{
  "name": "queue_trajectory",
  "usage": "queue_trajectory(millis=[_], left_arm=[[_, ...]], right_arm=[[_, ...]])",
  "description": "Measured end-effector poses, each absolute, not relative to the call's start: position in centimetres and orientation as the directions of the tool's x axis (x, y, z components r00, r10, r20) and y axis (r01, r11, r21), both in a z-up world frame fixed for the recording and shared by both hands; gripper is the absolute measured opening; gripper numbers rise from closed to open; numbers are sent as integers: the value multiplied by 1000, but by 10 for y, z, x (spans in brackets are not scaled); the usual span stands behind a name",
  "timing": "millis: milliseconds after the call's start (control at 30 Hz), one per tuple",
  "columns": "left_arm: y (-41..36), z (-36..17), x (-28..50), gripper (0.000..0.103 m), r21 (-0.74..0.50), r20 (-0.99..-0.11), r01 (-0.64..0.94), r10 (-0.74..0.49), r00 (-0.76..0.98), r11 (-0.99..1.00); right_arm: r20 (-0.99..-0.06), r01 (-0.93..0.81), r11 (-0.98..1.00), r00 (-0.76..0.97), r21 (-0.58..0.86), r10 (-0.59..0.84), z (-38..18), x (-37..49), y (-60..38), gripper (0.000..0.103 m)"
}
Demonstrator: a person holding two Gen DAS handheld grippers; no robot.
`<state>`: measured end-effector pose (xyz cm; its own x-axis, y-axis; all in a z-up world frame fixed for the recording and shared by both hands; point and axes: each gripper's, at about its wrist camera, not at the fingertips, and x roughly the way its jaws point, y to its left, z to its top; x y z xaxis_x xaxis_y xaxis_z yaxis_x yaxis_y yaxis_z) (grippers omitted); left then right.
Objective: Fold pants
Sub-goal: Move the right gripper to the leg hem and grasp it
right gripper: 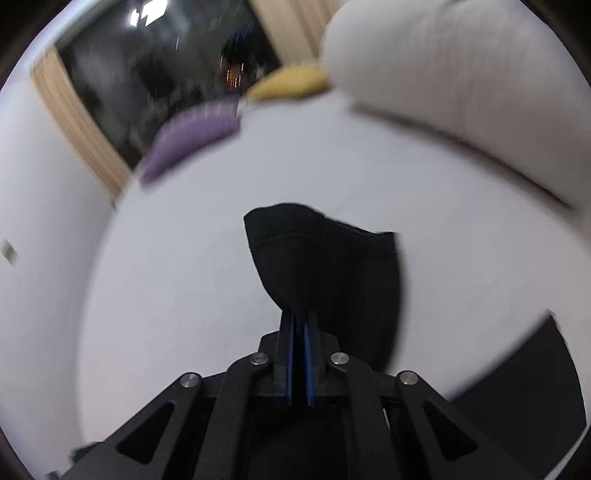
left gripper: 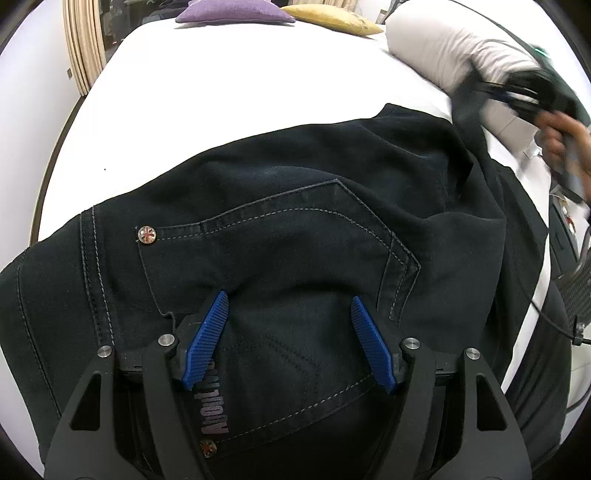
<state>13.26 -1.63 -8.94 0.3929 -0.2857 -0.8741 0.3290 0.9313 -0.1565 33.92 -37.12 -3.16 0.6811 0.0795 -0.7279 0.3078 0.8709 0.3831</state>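
Dark navy pants (left gripper: 295, 221) lie on a white bed (left gripper: 221, 92), seat side up, with a back pocket and a rivet (left gripper: 147, 235) showing. My left gripper (left gripper: 288, 306) is open, its blue pads (left gripper: 207, 339) resting on the seat by the pocket. My right gripper (right gripper: 298, 321) is shut on the end of a pant leg (right gripper: 325, 258) and holds it lifted above the bed. In the left wrist view the right gripper (left gripper: 517, 98) shows blurred at the far right, with the fabric rising to it.
A purple cushion (left gripper: 232, 13) and a yellow cushion (left gripper: 332, 20) lie at the far end of the bed. A white pillow (left gripper: 443, 48) lies at the right. A curtain (right gripper: 74, 122) and a dark window (right gripper: 155, 62) stand beyond the bed. The right wrist view is blurred.
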Motion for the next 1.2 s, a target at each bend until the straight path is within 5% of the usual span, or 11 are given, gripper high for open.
queue_trajectory(millis=[167, 300, 367, 433, 467, 767, 867, 933, 1200], left_arm=[[-16, -86, 137, 69, -172, -875, 317, -292, 385, 933], [-17, -83, 141, 69, -171, -881, 309, -286, 378, 936], [-19, -81, 143, 69, -162, -885, 309, -277, 374, 937], [-19, -80, 144, 69, -163, -887, 305, -275, 371, 938], [-20, -79, 144, 69, -164, -888, 303, -274, 370, 939], [-24, -80, 145, 69, -152, -892, 296, -259, 370, 943], [-28, -79, 145, 69, -145, -894, 295, -252, 370, 944], [-29, -79, 144, 69, -144, -894, 293, -251, 370, 945], [-32, -79, 144, 69, -140, -896, 294, -248, 369, 945]], right_arm=[[-618, 436, 706, 786, 559, 3, -24, 204, -454, 6], [-706, 605, 515, 708, 607, 1, -85, 133, -501, 15], [-737, 651, 463, 676, 602, 8, -108, 111, -503, 27], [-729, 668, 418, 684, 616, -20, -118, 92, -504, 69], [-716, 669, 381, 698, 638, -26, -122, 85, -502, 74], [-612, 572, 287, 788, 769, 69, -130, 112, -504, 77], [-623, 579, 299, 778, 759, 75, -133, 131, -510, 61], [-657, 608, 309, 749, 731, 79, -139, 136, -516, 13], [-687, 662, 288, 726, 692, -20, -150, 93, -523, 1]])
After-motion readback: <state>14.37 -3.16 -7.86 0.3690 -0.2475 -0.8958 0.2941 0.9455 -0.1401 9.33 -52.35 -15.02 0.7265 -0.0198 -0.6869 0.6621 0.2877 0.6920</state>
